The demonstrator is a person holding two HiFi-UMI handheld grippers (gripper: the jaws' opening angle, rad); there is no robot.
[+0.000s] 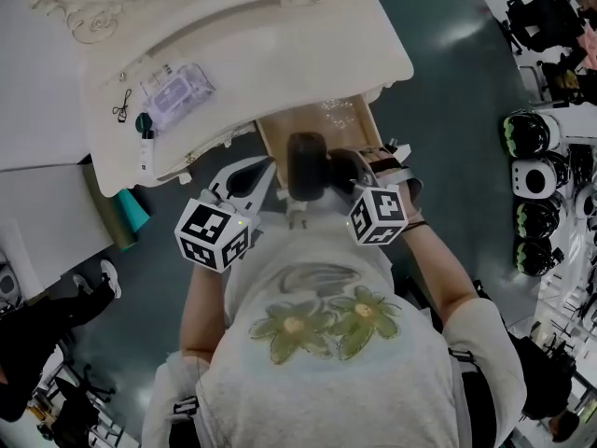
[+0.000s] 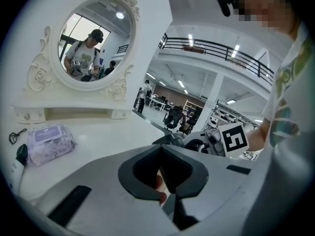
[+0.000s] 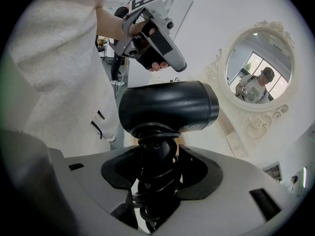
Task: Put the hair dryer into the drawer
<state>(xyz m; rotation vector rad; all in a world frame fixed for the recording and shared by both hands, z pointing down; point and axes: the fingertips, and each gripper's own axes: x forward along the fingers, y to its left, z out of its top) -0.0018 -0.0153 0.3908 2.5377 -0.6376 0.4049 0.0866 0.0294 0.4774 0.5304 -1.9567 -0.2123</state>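
The black hair dryer (image 1: 308,161) hangs just in front of the open wooden drawer (image 1: 328,119) of the white vanity table (image 1: 233,45). My right gripper (image 1: 359,171) is shut on its handle. In the right gripper view the barrel (image 3: 167,104) lies crosswise above the jaws, and the cord-wrapped handle (image 3: 155,173) sits clamped between them. My left gripper (image 1: 244,180) is held left of the dryer, apart from it. Its jaws (image 2: 163,149) are together with nothing in them, and it also shows from outside in the right gripper view (image 3: 153,36).
On the tabletop lie a pack of wipes (image 1: 177,93), a small dark bottle (image 1: 145,131) and a black hair clip (image 1: 122,104). An oval mirror (image 2: 96,43) stands at the back. A teal object (image 1: 131,215) sits left below the table, and helmets (image 1: 530,185) line the right.
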